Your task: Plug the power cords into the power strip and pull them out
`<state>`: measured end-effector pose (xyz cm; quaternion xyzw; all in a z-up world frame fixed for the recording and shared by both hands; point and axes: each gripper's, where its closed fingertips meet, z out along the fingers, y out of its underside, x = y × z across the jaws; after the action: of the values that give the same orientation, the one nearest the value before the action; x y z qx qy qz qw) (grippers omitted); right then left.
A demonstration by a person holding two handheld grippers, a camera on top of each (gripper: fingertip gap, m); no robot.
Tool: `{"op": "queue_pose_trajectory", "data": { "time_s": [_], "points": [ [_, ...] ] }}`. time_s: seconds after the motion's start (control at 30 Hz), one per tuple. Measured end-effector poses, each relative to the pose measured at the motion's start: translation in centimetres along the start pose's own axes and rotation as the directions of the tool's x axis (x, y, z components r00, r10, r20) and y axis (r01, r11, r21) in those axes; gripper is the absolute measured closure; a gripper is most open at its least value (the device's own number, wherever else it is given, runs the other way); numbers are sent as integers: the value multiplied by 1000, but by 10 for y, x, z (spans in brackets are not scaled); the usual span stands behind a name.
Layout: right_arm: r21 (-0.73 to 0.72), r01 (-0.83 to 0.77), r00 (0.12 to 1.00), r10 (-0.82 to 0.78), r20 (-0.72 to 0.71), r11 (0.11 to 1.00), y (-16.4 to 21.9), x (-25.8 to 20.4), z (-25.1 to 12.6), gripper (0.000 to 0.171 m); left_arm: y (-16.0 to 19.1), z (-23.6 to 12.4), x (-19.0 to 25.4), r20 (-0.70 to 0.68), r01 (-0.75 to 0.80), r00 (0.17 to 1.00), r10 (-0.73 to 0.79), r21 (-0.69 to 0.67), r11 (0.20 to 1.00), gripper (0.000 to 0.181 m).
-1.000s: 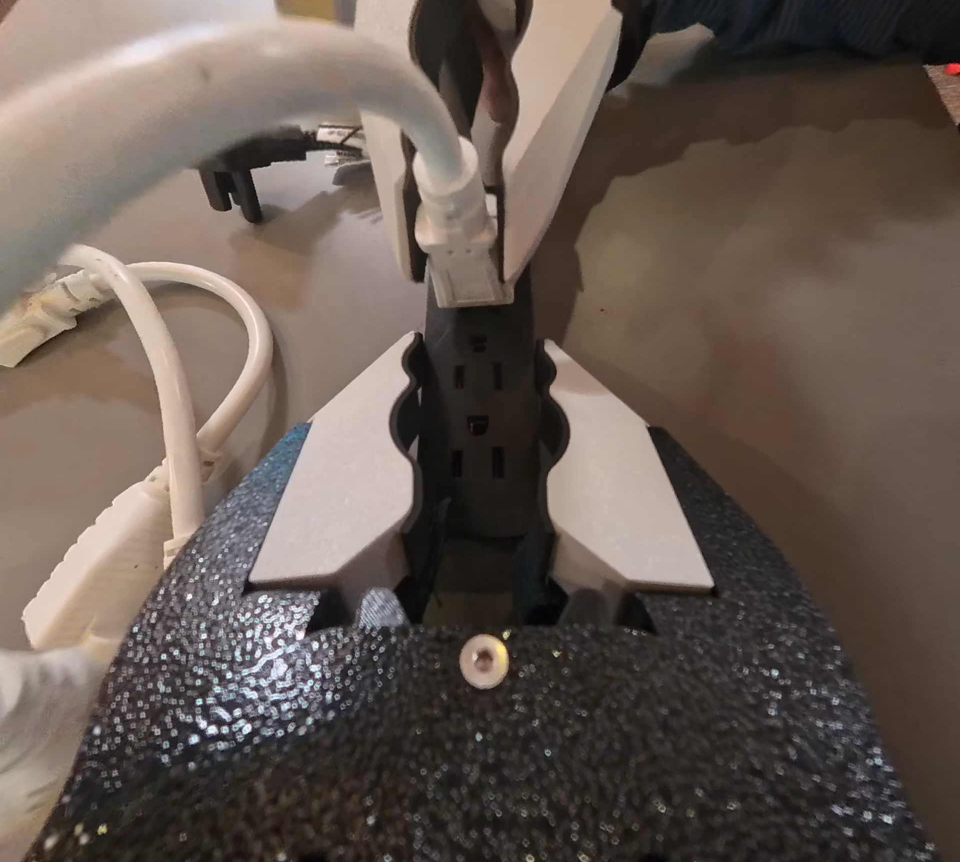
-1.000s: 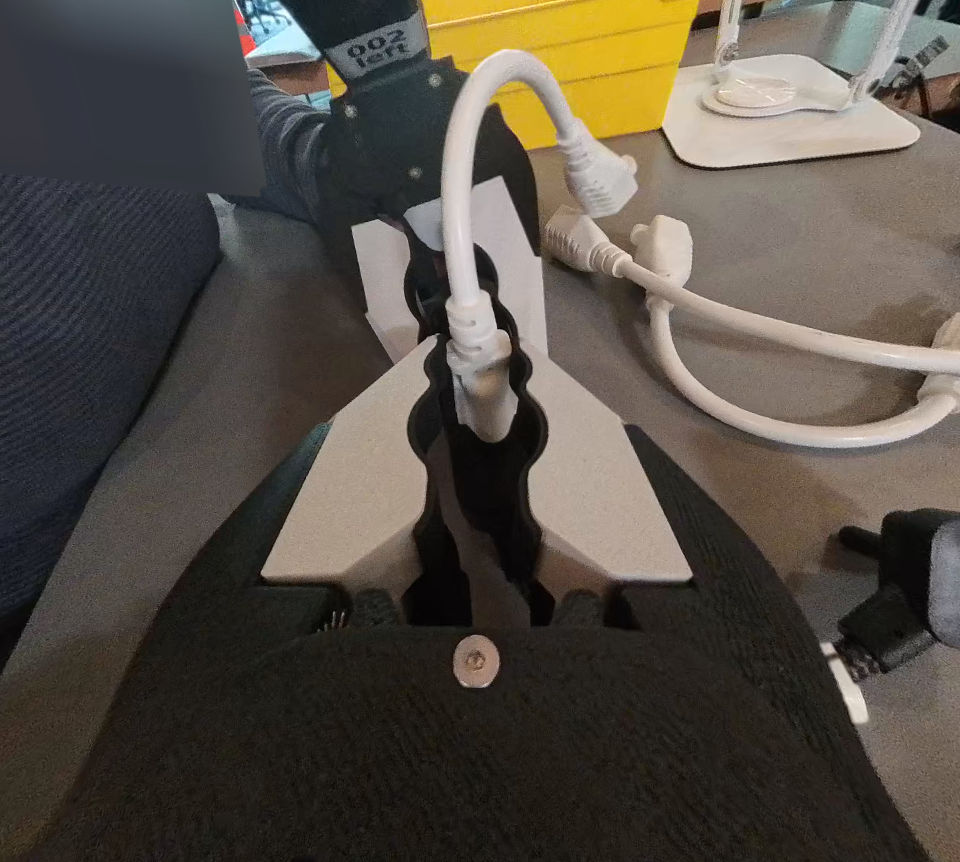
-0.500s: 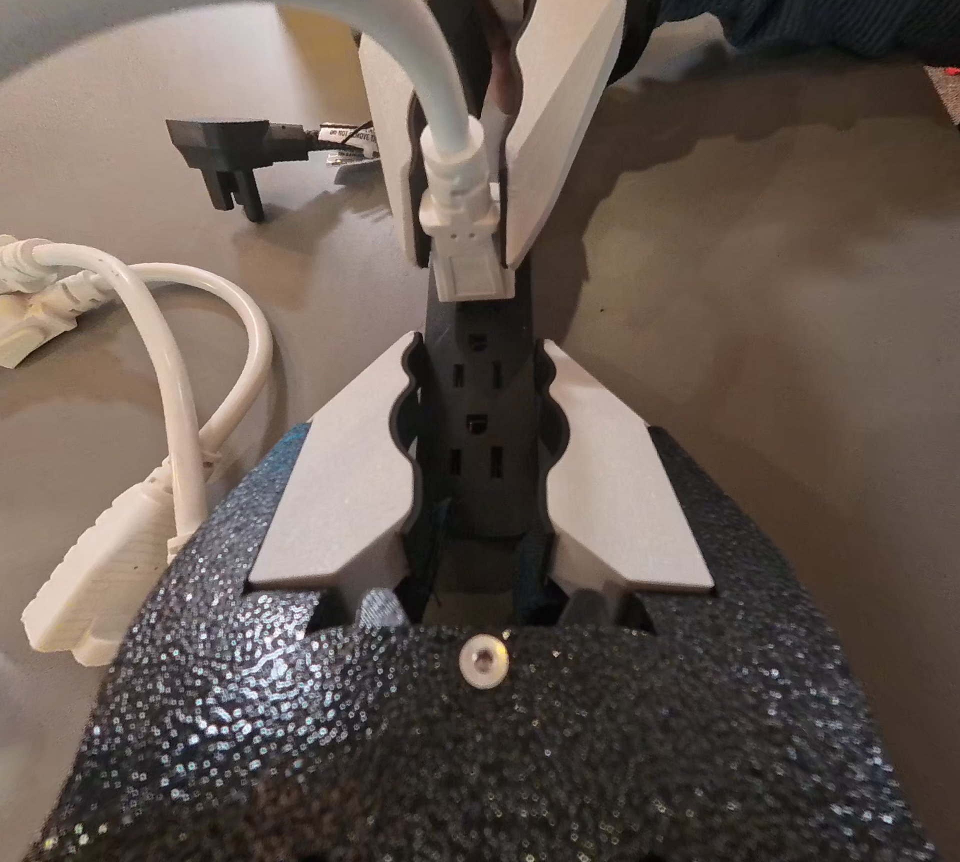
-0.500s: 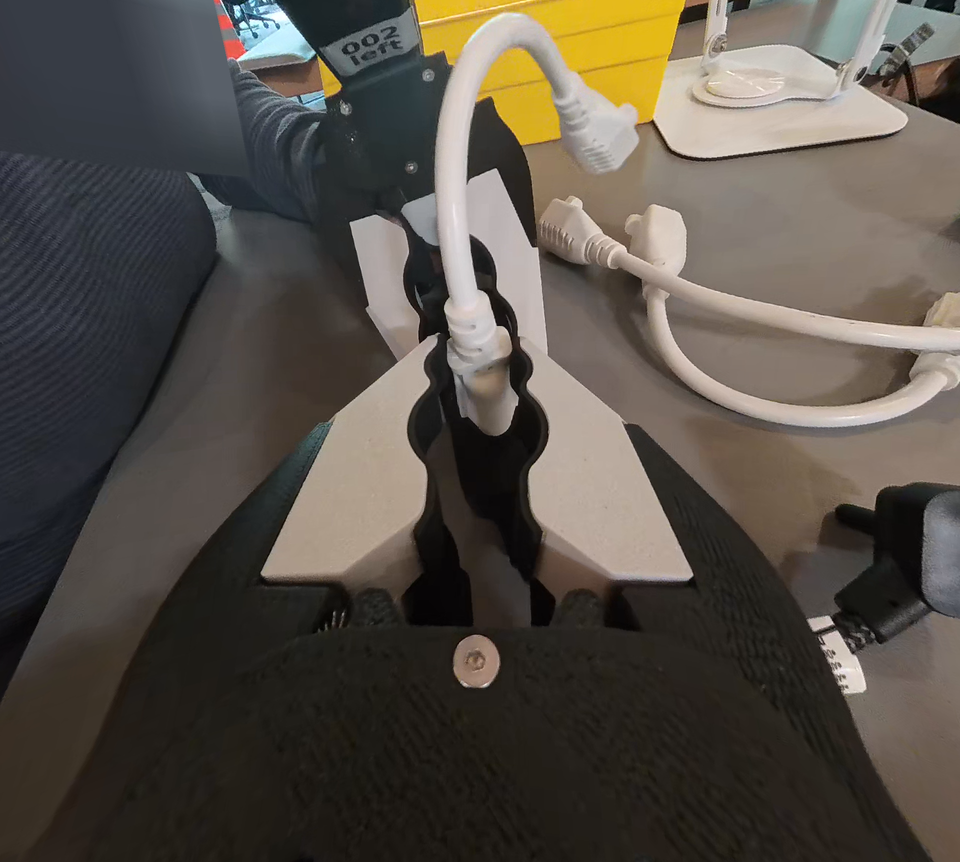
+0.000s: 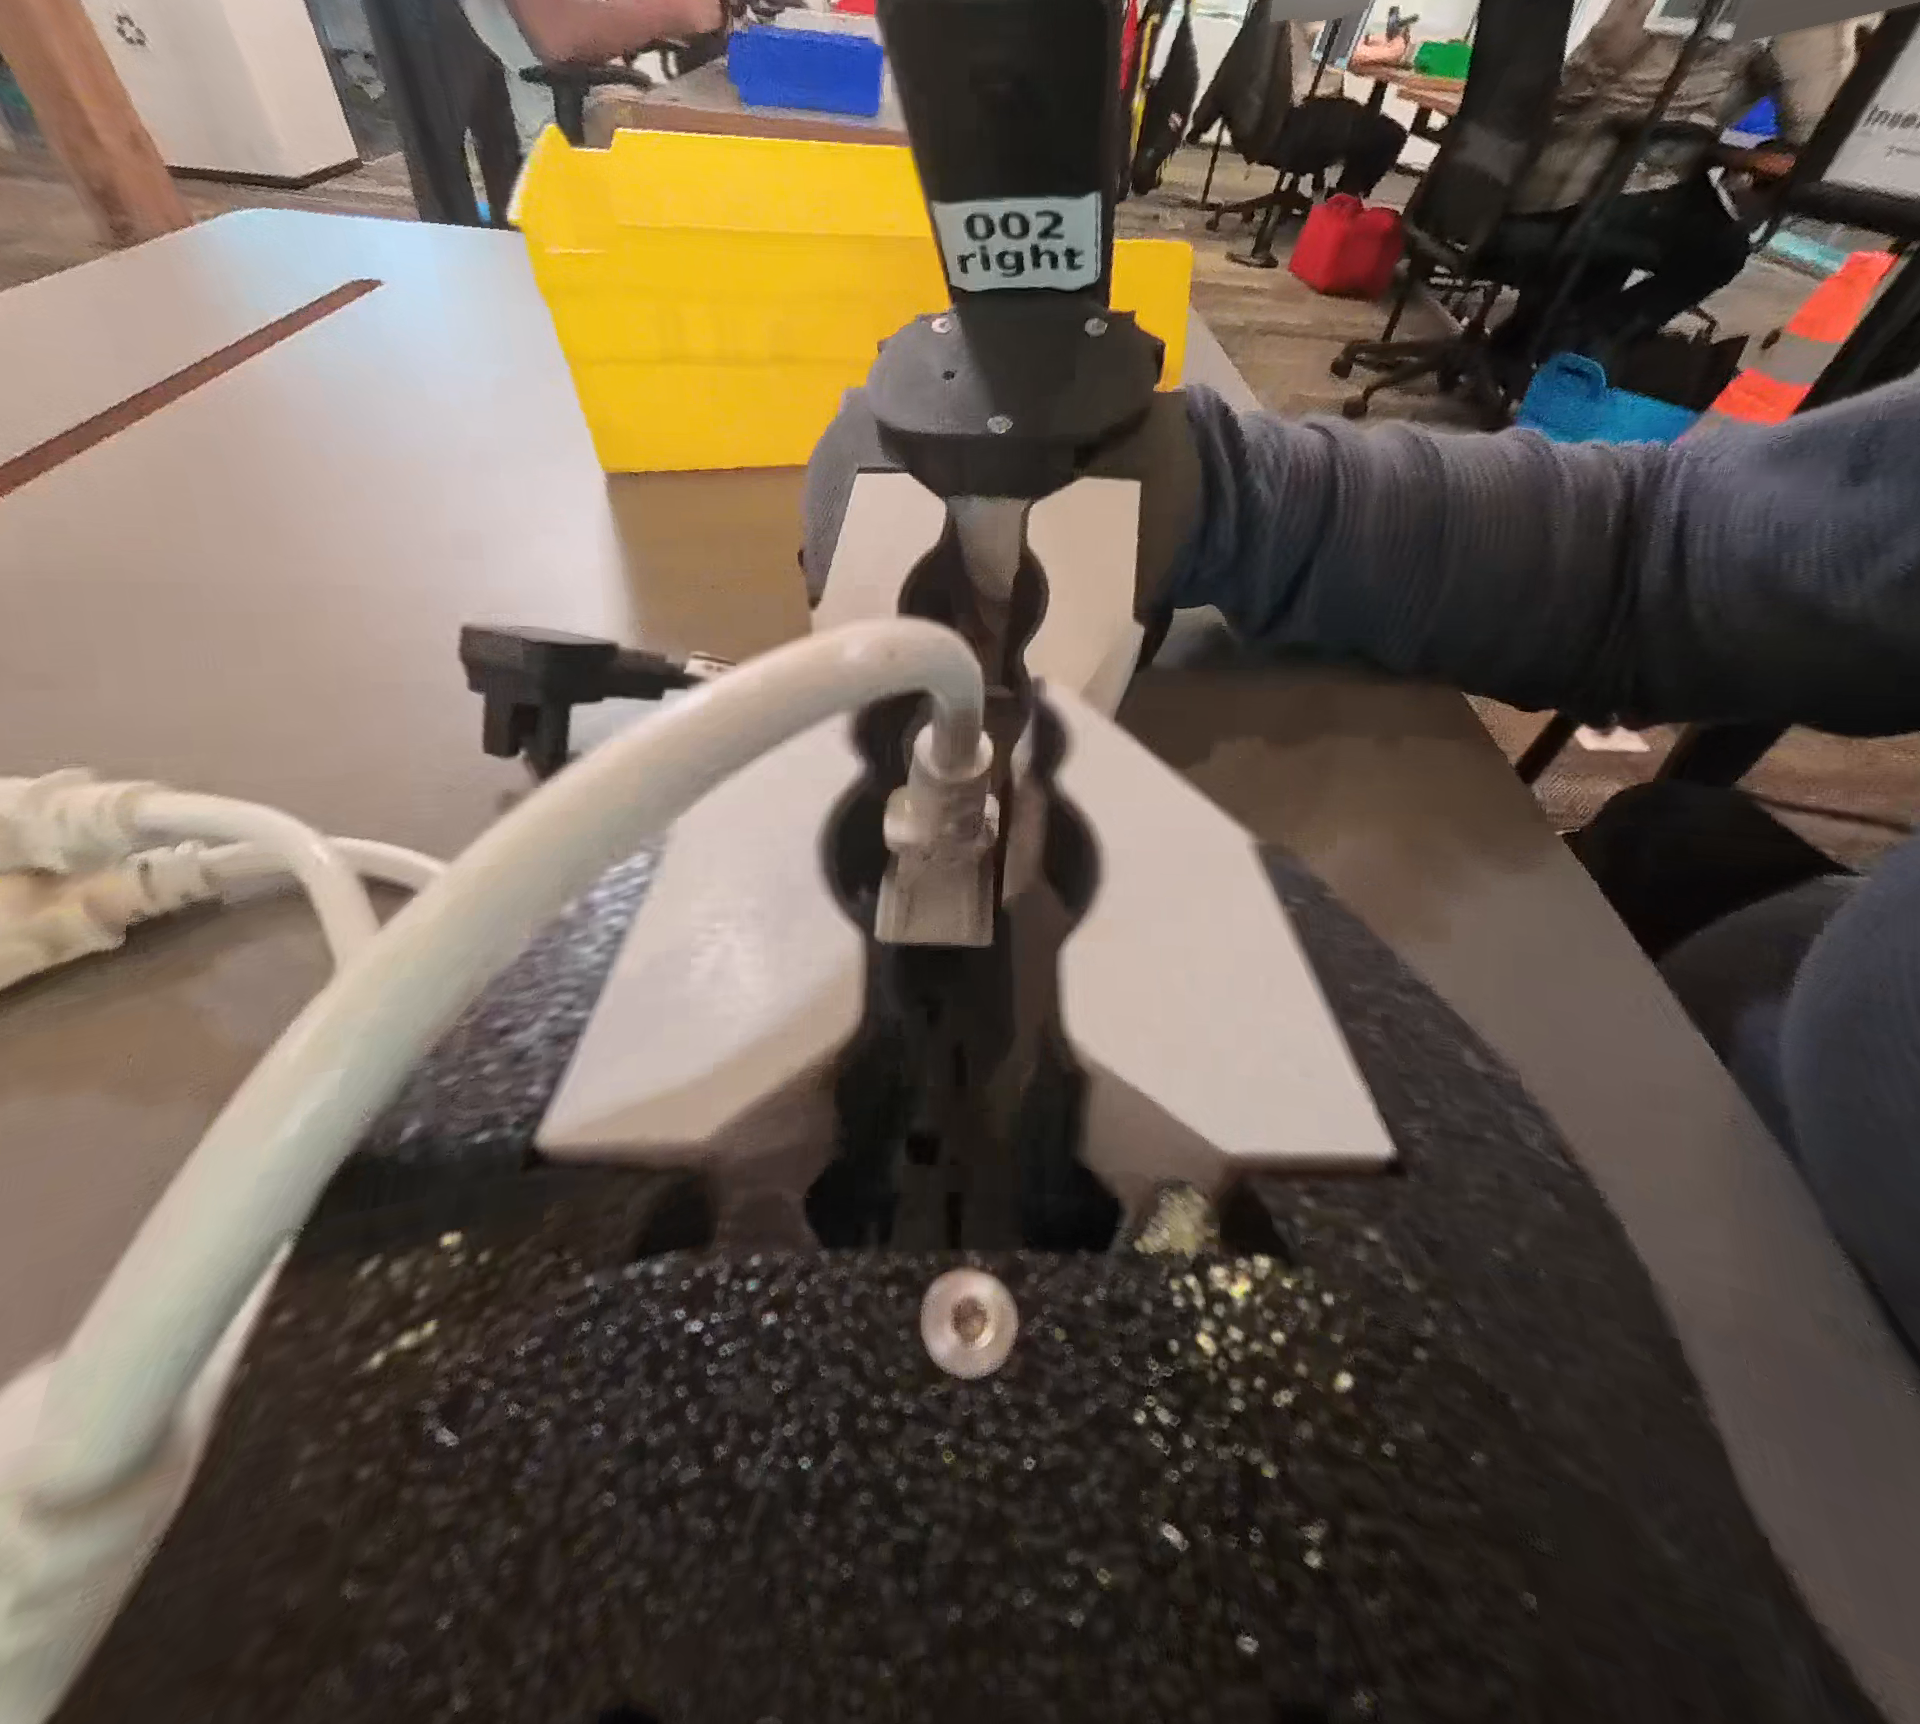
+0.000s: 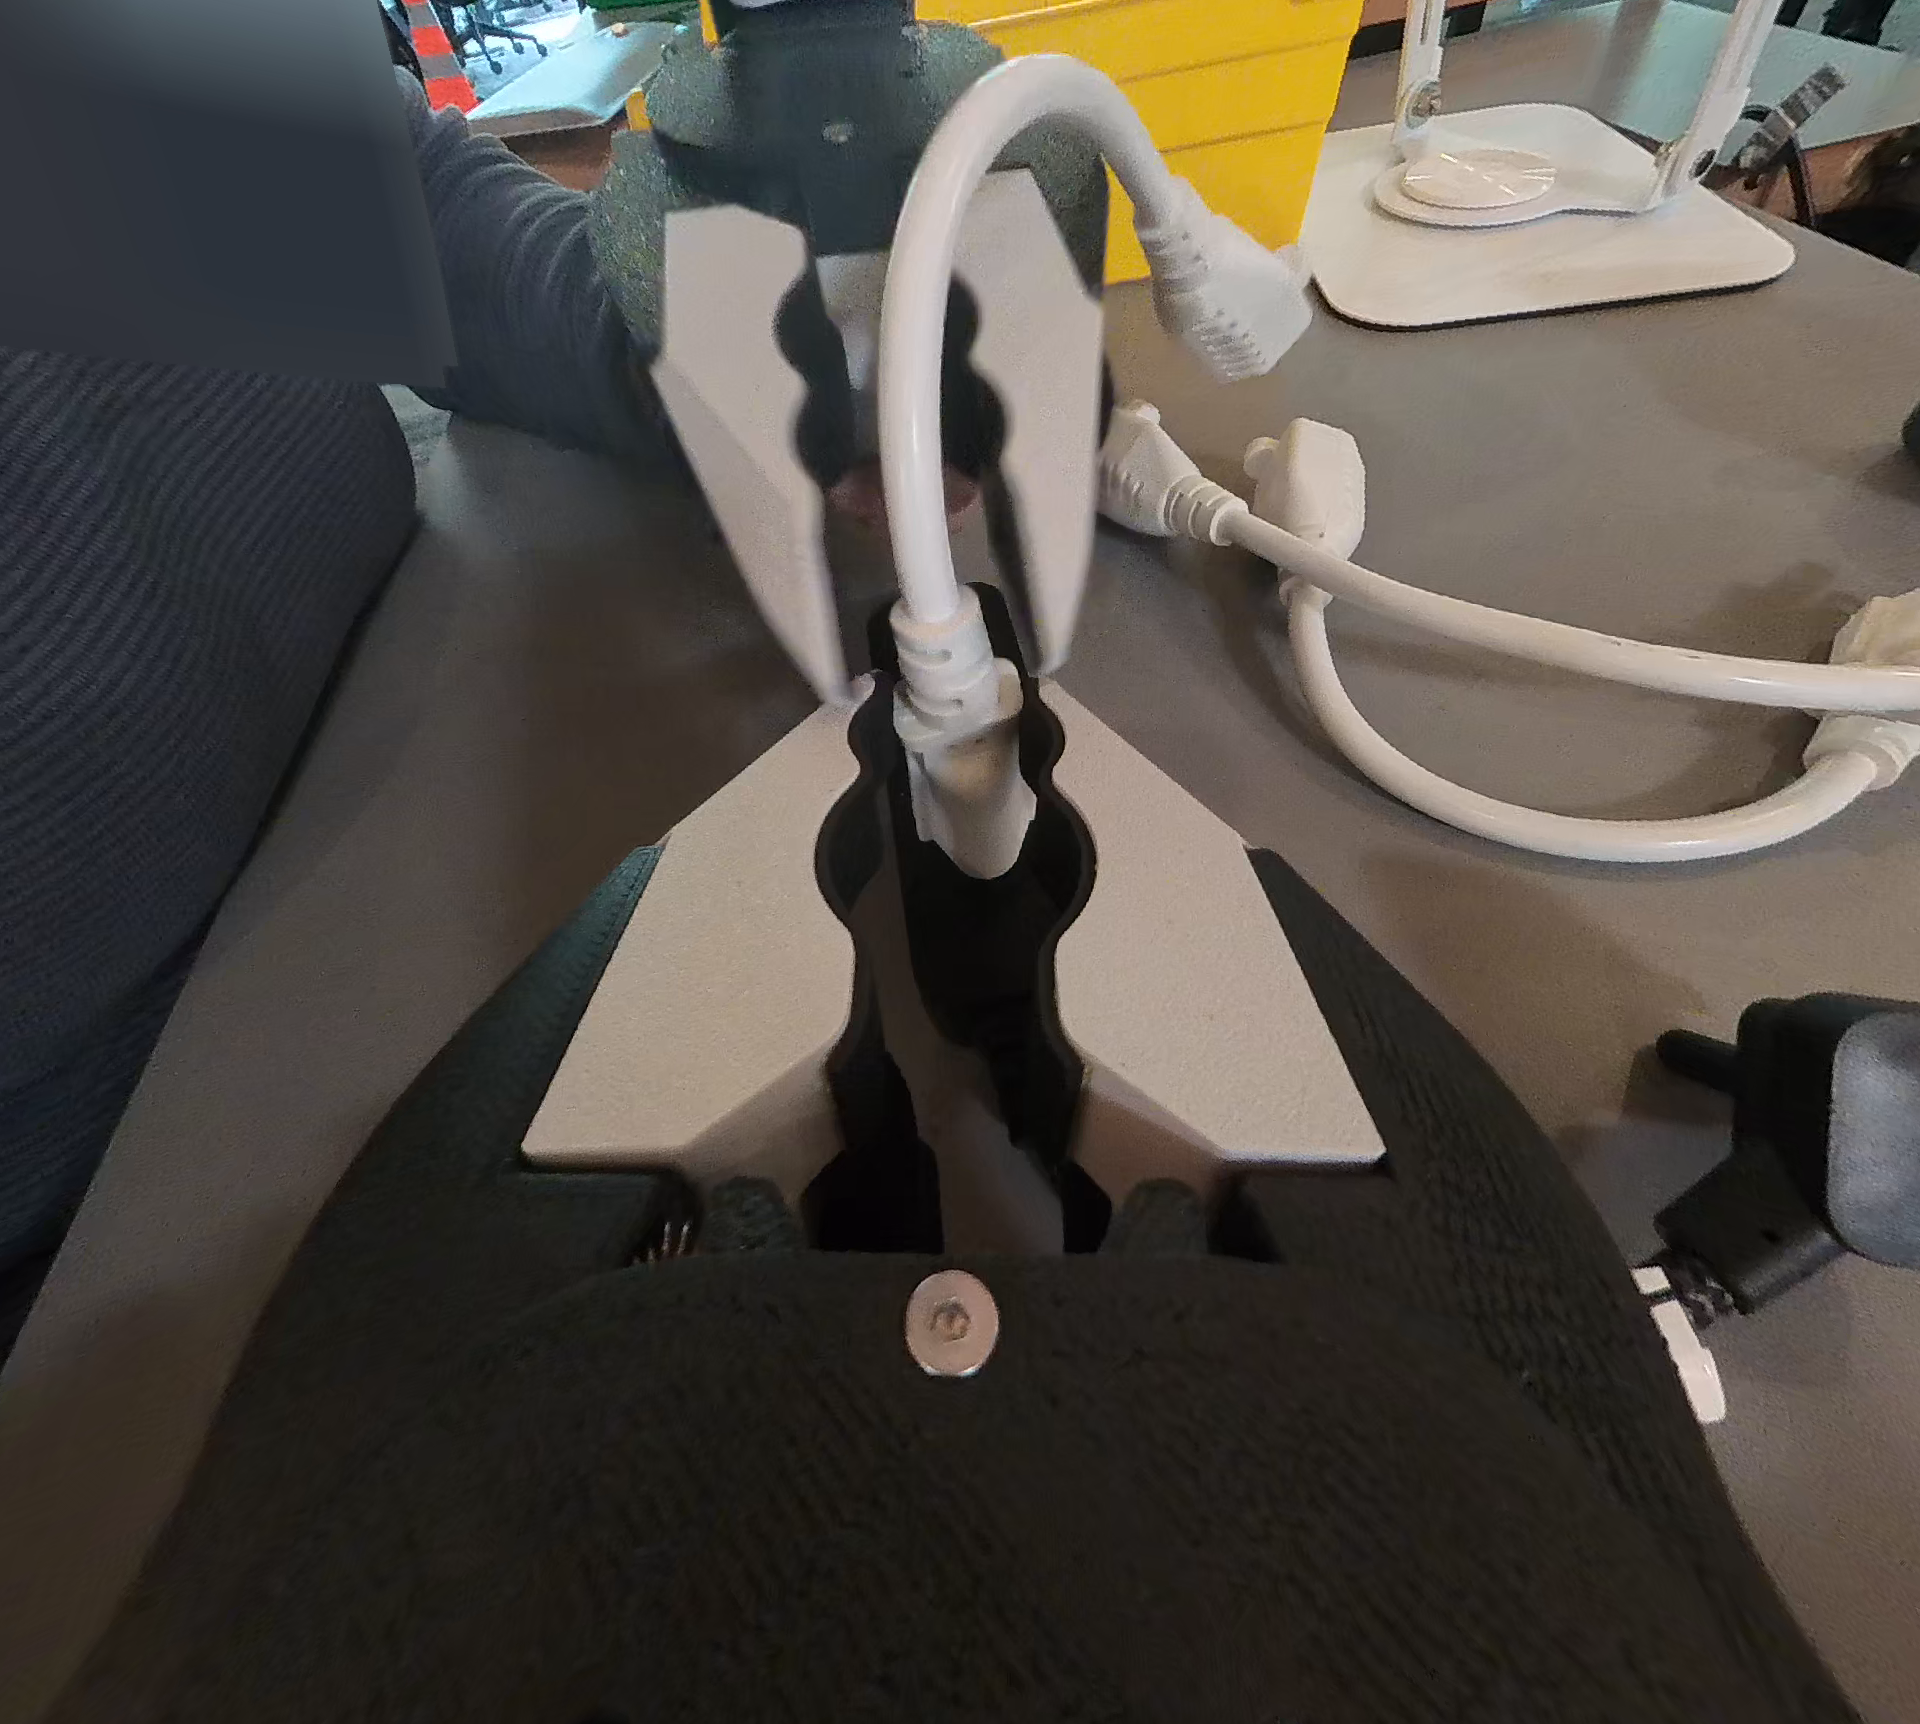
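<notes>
A black power strip lies on the grey table between both grippers; it also shows in the left wrist view. A white plug stands on it, its short white cord arching up to a free second plug. My right gripper is shut on the white plug. My left gripper faces it, jaws narrow around the strip, tips flanking the plug. In the right wrist view the left gripper points down at the plug. Whether the prongs are seated is hidden.
A yellow bin stands behind, also in the right wrist view. Loose white cords and a black adapter lie to the right. A white lamp base sits far right. A person's sleeve crosses the table edge. About 4 cm separates my left fingertips from my right.
The left gripper has tilted up, so its view shows the room. The plug now sits between its fingertips, and its jaws stand narrower. The right gripper keeps hold of the plug.
</notes>
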<state>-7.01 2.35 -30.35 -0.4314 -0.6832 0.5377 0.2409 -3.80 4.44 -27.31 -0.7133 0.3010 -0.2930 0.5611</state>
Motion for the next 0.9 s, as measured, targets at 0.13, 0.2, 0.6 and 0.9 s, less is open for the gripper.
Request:
{"op": "queue_pose_trajectory", "data": {
  "time_s": [0.13, 0.2, 0.6, 0.9],
  "points": [
    [-2, 3, 1000, -3, -5, 1000, 0, 0, 0, 147, 2, 5, -1, 10, 2, 1000, -2, -10, 1000, 175],
    [-6, 2, 1000, -2, -7, 1000, 0, 0, 0, 147, 3, 4, -1, 11, -24, 1000, 24, -30, 999, 175],
    [7, -11, 1000, 11, 7, 1000, -2, 0, 4, 147, 2, -1, -1, 27, 0, 1000, 1, -1, 1000, 176],
    [73, 35, 999, -33, -19, 997, -7, -1, -15, 114, 0, -24, -8, 25, 6, 1000, -9, 82, 997, 175]
  ]
}}
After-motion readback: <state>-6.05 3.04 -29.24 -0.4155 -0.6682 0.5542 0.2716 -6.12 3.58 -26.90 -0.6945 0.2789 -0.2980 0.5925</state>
